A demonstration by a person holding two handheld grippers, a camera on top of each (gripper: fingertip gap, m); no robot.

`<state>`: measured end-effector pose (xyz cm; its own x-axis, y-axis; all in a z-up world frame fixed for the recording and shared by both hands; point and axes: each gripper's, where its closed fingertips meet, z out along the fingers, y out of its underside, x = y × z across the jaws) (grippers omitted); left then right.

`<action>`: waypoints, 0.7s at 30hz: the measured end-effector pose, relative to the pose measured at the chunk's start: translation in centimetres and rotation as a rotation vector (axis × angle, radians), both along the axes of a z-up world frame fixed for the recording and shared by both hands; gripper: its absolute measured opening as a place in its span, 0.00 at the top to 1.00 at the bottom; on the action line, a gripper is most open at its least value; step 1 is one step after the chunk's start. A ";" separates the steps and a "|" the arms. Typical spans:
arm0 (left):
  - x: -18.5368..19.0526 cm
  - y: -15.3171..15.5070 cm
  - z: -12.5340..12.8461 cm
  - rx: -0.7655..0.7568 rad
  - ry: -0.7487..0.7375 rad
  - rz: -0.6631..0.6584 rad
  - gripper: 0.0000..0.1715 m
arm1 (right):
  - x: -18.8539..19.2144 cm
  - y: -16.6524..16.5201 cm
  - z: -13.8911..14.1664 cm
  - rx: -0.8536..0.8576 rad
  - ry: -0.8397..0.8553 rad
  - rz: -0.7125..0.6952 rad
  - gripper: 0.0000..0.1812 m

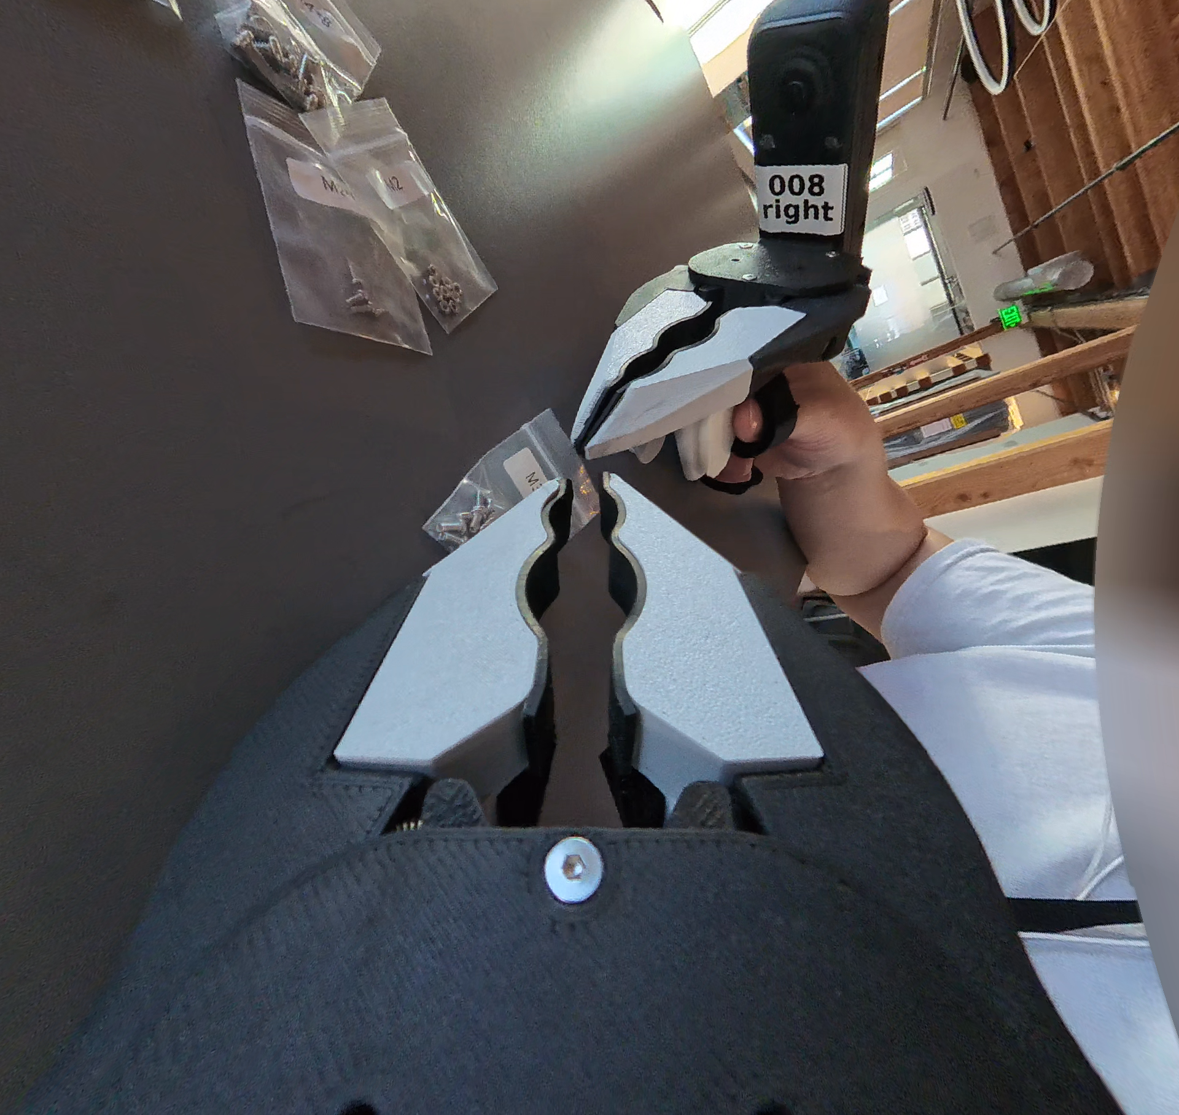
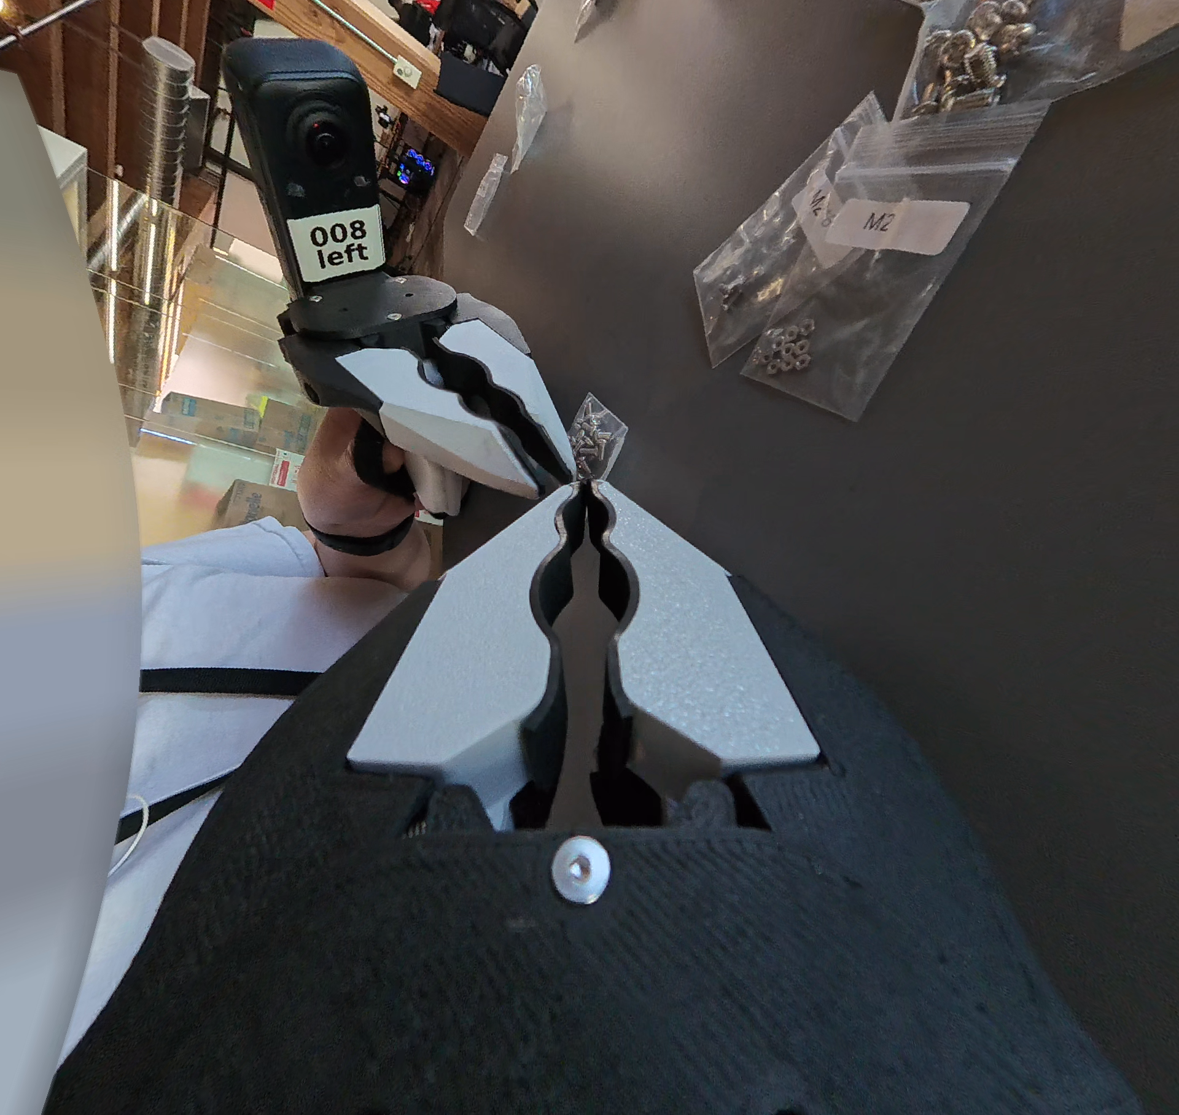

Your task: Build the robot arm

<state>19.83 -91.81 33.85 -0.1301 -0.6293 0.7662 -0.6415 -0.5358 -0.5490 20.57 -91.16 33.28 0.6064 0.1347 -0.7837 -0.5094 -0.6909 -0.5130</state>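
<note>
A small clear zip bag of screws (image 1: 504,491) hangs above the dark table (image 1: 159,446). My right gripper (image 1: 579,446) comes in from the upper right and is shut on the bag's top corner. In the right wrist view its tips (image 2: 588,485) are pressed together, with the bag (image 2: 598,434) just beyond them. My left gripper (image 1: 585,482) is open by a narrow gap, and the bag's edge lies in that gap, between the tips. In the right wrist view the left gripper (image 2: 555,481) meets the bag from the left, its jaws slightly apart.
Several clear bags of screws and nuts lie on the table: two overlapping ones (image 1: 357,242) (image 2: 848,293) and a fuller one (image 1: 287,32) (image 2: 970,44). More bags (image 2: 529,108) lie near the far edge. A person's hand (image 1: 823,446) and white sleeve hold the right gripper. Only a small space, under 4 cm, lies between the two pairs of fingers.
</note>
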 end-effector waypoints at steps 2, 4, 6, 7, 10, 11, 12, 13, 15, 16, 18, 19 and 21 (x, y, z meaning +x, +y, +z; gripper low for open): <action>0.0 -0.2 0.0 0.013 -0.002 -0.014 0.94 | -0.2 0.1 0.0 0.000 0.004 -0.001 1.00; -0.1 -0.4 -0.1 0.053 -0.002 -0.024 0.93 | -0.5 0.3 0.1 -0.002 0.025 0.003 1.00; -0.1 -0.7 -0.3 0.123 0.000 -0.034 0.92 | -0.9 0.4 0.1 -0.004 0.043 0.006 1.00; -0.1 -0.8 -0.4 0.163 0.002 -0.040 0.92 | -1.0 0.5 0.2 -0.001 0.046 0.004 1.00; -0.1 -1.1 -0.7 0.259 0.010 -0.052 0.90 | -1.4 0.7 0.2 -0.001 0.052 0.014 1.00; -0.1 -1.1 -0.8 0.277 0.014 -0.051 0.91 | -1.6 0.6 0.2 -0.002 0.052 0.021 1.00; -0.1 -1.1 -0.9 0.292 0.016 -0.052 0.91 | -1.5 0.6 0.3 0.002 0.047 0.022 1.00; -0.2 -1.2 -0.9 0.305 0.018 -0.057 0.91 | -1.3 0.6 0.4 0.008 0.038 0.023 1.00; -0.4 -1.4 -1.0 0.324 0.024 -0.073 0.90 | -0.6 0.5 0.8 0.062 -0.041 0.042 1.00; -0.5 -1.7 -0.9 0.333 0.023 -0.086 0.88 | -0.1 0.3 1.0 0.108 -0.121 0.072 1.00; -0.8 -2.2 -1.0 0.380 0.019 -0.121 0.81 | 1.1 0.0 0.7 0.193 -0.367 0.155 0.96; -1.0 -2.4 -1.0 0.423 0.013 -0.139 0.80 | 1.5 -0.2 0.4 0.238 -0.509 0.209 0.89; -1.3 -2.0 -1.2 0.554 -0.005 -0.153 0.77 | 1.3 -0.7 0.3 0.387 -0.765 0.341 0.87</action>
